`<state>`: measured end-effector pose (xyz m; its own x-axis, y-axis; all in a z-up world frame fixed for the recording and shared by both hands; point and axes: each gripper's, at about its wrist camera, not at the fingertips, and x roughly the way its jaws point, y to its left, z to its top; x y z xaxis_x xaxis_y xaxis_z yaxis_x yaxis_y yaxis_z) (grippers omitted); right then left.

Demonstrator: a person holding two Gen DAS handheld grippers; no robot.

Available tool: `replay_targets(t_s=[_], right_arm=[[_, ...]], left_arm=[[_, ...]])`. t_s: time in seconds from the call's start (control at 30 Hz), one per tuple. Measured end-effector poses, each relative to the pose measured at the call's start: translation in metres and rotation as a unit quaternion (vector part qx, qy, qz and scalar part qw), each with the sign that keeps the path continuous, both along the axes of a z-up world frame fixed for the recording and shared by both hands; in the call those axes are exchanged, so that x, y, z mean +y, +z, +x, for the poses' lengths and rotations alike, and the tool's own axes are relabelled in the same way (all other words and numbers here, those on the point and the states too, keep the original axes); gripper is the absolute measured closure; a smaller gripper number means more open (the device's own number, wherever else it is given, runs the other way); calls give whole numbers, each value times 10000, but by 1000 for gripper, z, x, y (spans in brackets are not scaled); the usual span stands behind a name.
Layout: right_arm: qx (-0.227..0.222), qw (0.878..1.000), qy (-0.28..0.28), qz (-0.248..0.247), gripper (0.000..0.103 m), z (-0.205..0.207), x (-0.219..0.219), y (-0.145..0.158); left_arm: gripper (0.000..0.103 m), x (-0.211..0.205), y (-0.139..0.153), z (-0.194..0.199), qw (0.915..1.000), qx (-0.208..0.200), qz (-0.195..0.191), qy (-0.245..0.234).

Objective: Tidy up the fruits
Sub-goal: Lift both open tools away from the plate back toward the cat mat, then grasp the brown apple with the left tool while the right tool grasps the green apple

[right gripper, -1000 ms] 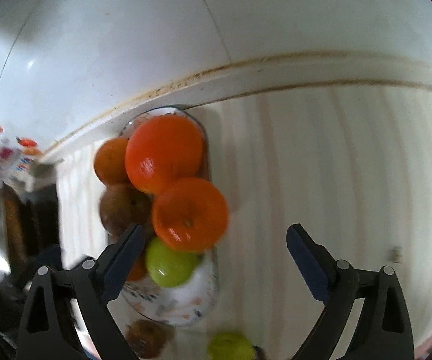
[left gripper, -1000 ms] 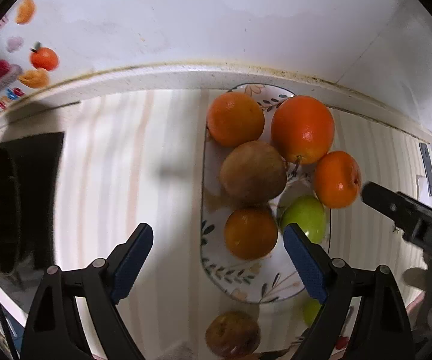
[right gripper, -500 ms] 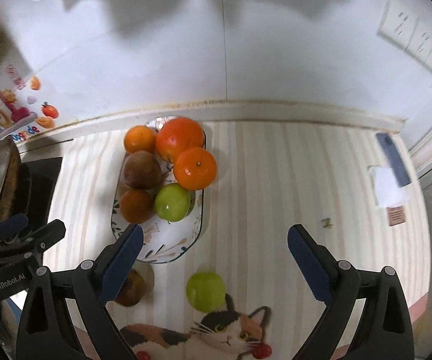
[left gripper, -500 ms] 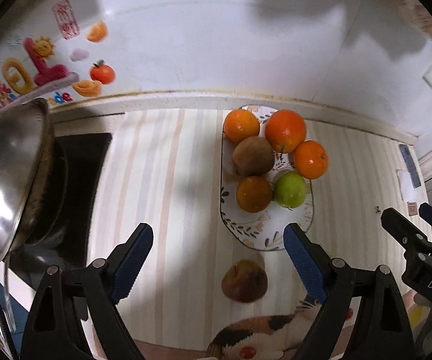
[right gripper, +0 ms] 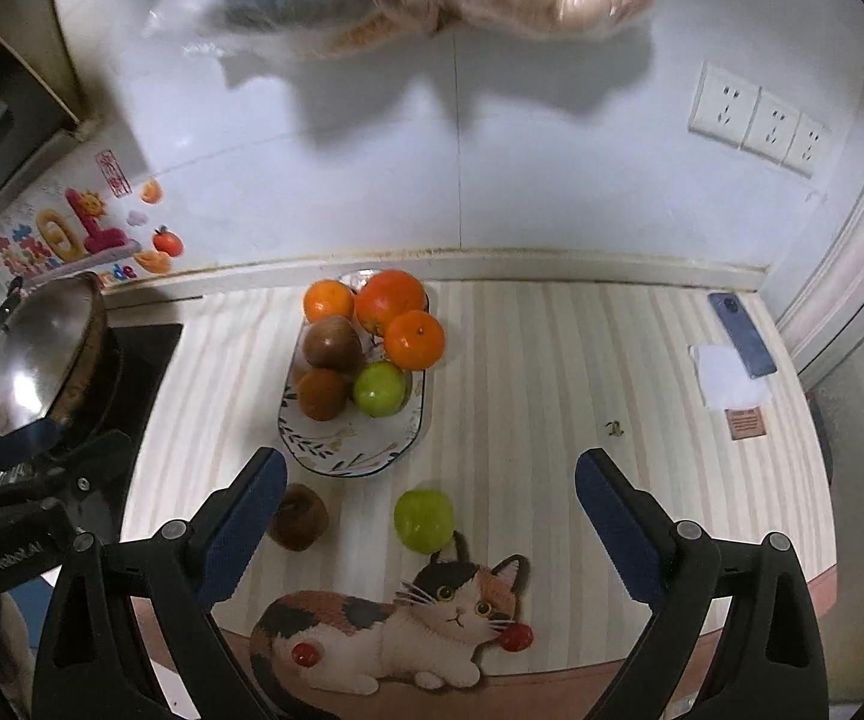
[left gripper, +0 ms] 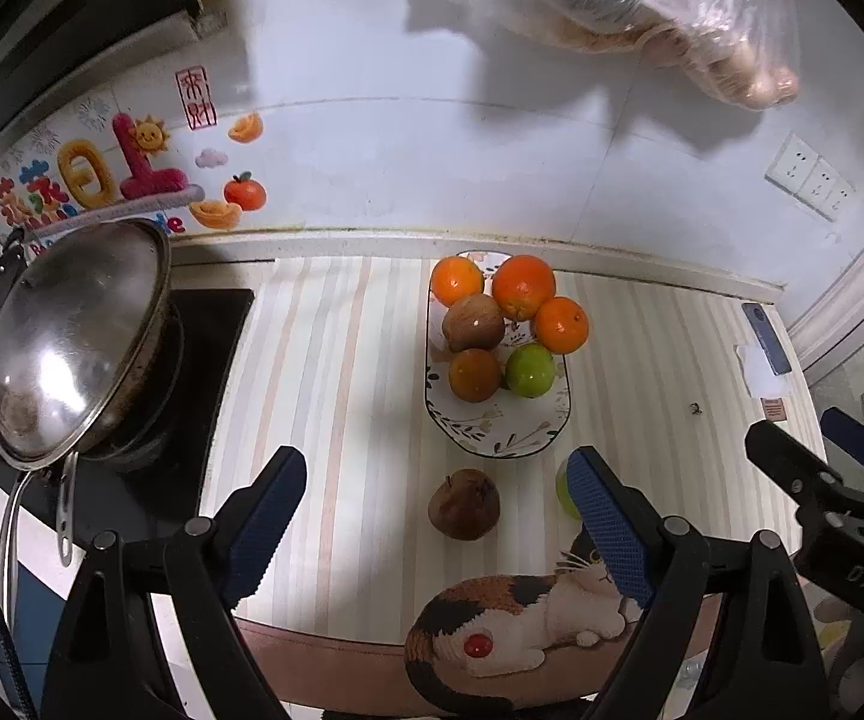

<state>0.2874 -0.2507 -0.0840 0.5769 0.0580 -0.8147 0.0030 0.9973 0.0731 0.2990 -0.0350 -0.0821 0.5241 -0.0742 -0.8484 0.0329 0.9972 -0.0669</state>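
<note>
A striped counter mat (right gripper: 552, 372) covers the worktop, with a calico cat picture (right gripper: 396, 630) along its near edge at 6 o'clock in the right wrist view. At 9 o'clock a steel wok lid (left gripper: 72, 342) sits tilted on a black stove (left gripper: 204, 360). Near the middle of the mat, toward 12 o'clock, lies the oval patterned plate (right gripper: 351, 450) loaded with six fruits: a large orange (right gripper: 390, 300) at the far end, a smaller orange (right gripper: 328, 300) just left of it, a third orange (right gripper: 414, 339) on the right rim, a brown pear (right gripper: 331, 345) touching them, a dark brownish fruit (right gripper: 322, 394) and a green apple (right gripper: 379, 389) side by side nearer the viewer. Off the plate, on bare mat toward 6 o'clock, sit a second brown pear (left gripper: 464, 504) and a second green apple (right gripper: 424, 520), near each other but apart, just above the cat's head. The left gripper (left gripper: 438, 531) hangs over the near edge with its blue-padded jaws spread wide and empty, the loose pear between them in view. The right gripper (right gripper: 426, 531) is likewise wide apart, holding nothing, the loose apple lying between its fingers in view. A dark phone (right gripper: 741, 333) rests at 3 o'clock beside white paper (right gripper: 726, 384).
</note>
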Motion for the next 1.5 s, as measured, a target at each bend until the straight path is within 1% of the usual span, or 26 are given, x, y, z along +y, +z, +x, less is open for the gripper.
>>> replay_targets(t_s=[0.13,0.27,0.37,0.47,0.5,0.53,0.6,0.7,0.8,0.83,0.9,0.93,1.0,1.1,1.23,1.27,1.3,1.33,1.37,1.4,1.43,1.47,1.5], right_arm=[[-144,9999,28,79,4,-16,2,17],[-170,9996,89,225,4,-25,6,24],[-135,9994,121,309,4,-26,8,24],[17,9991,95,409,4,-20,7,13],[93,9989,69,447,4,-16,6,7],[202,9987,31,464,4,-12,3,-2],[404,9980,-2,478,4,-3,0,-19],[805,9952,-67,545,4,14,-5,-59],[1017,9931,-66,582,4,30,-7,-95],[1149,9912,-92,656,4,36,-8,-113],[1332,9869,-155,896,4,42,-13,-137],[1455,9847,-223,938,4,46,-16,-152],[1583,9817,-304,1014,4,51,-20,-172],[1797,9773,-336,1075,4,56,-22,-194],[1945,9744,-369,1061,4,65,-21,-215],[1967,9739,-370,1066,5,68,-22,-218],[1992,9733,-368,1082,7,70,-22,-222],[2034,9720,-392,1111,9,72,-23,-227],[2062,9709,-403,1152,10,74,-23,-229],[2099,9692,-417,1220,11,76,-24,-233],[2130,9682,-416,1247,13,79,-24,-235],[2167,9671,-426,1263,14,82,-23,-239],[2195,9664,-420,1273,16,84,-22,-241]], left_arm=[[14,0,9,-13,9999,-134,-2,22],[14,1,11,-19,9999,-148,-2,20],[14,2,9,-20,9999,-119,9,9],[14,3,3,-17,10000,-46,-22,-24],[12,3,-1,-14,10000,12,-37,-38],[6,3,-6,-12,10000,67,-34,-44],[2,3,-20,-4,9999,151,31,-22],[2,0,-48,8,9989,422,182,0],[2,-3,-87,24,9959,837,330,9],[2,-4,-104,31,9940,1036,337,27],[2,-7,-128,40,9903,1360,269,30],[2,-10,-138,43,9887,1482,226,9],[2,-16,-152,48,9868,1605,193,-53],[2,-26,-175,61,9831,1821,100,-168],[2,-34,-209,78,9752,2202,-20,-210],[4,-35,-214,81,9740,2254,-41,-229],[10,-37,-220,83,9727,2307,-90,-256],[18,-37,-222,84,9723,2318,-114,-263],[21,-37,-224,85,9723,2313,-177,-270],[27,-37,-225,85,9727,2283,-301,-275],[37,-37,-224,85,9734,2245,-376,-279],[42,-38,-222,84,9746,2179,-436,-290],[47,-40,-218,83,9762,2107,-396,-314]])
